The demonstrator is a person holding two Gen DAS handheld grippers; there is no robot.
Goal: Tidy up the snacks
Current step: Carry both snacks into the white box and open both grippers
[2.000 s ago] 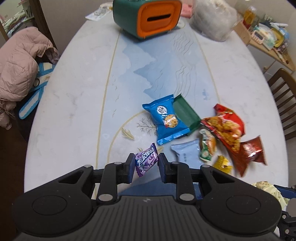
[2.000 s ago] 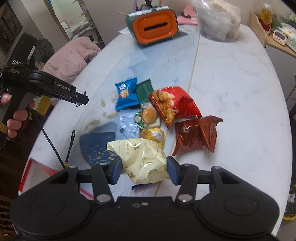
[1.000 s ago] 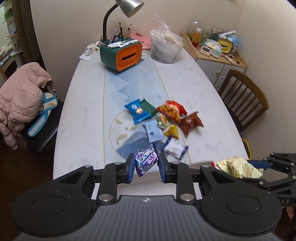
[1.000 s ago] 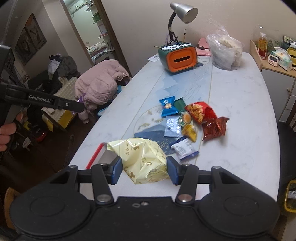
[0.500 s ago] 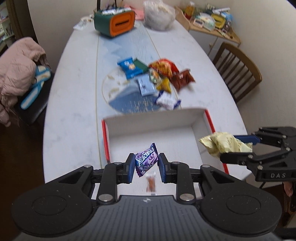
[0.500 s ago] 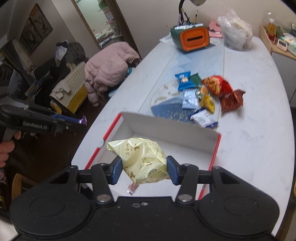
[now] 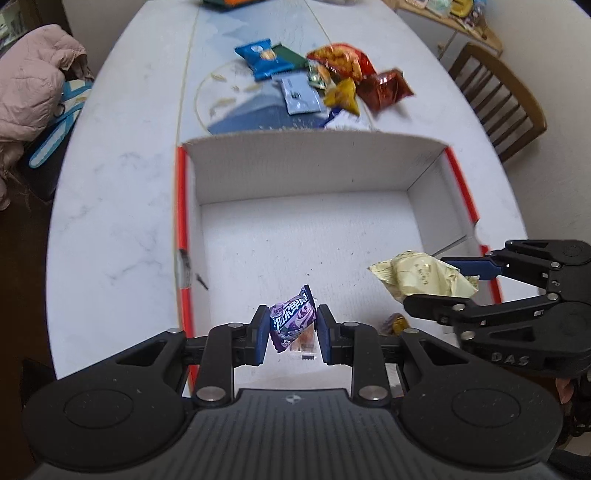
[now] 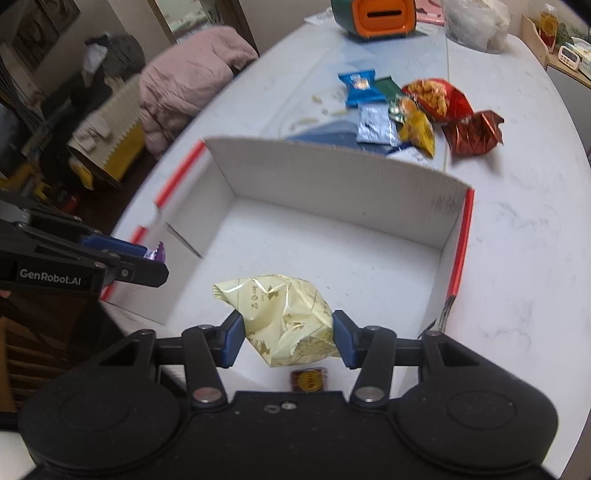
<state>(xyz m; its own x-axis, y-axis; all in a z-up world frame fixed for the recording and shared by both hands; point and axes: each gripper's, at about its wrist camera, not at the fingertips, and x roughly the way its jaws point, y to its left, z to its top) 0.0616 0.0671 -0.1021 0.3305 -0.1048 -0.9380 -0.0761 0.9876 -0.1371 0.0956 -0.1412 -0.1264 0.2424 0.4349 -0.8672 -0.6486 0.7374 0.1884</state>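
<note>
A white cardboard box [image 7: 303,162] with red edges lies on the table's near end, also in the right wrist view as the box [image 8: 332,173]. My left gripper [image 7: 290,326] is shut on a small purple snack packet [image 7: 291,321] just above the box floor. My right gripper [image 8: 288,332] is shut on a crinkled pale yellow snack bag [image 8: 284,314], held over the box; that yellow bag [image 7: 417,277] shows at the right in the left wrist view. A small brown packet [image 8: 308,380] lies on the box floor below it. Loose snacks [image 7: 325,81] lie beyond the box.
The white marble table [image 7: 118,206] runs away from me. An orange and green holder [image 8: 373,16] and a clear plastic bag [image 8: 476,22] stand at its far end. A wooden chair [image 7: 498,99] is at the right, a pink jacket [image 7: 26,85] at the left.
Both grippers have come down toward the box with their snacks still held. The box now fills the middle of both views and the snack pile has slid to the top.
</note>
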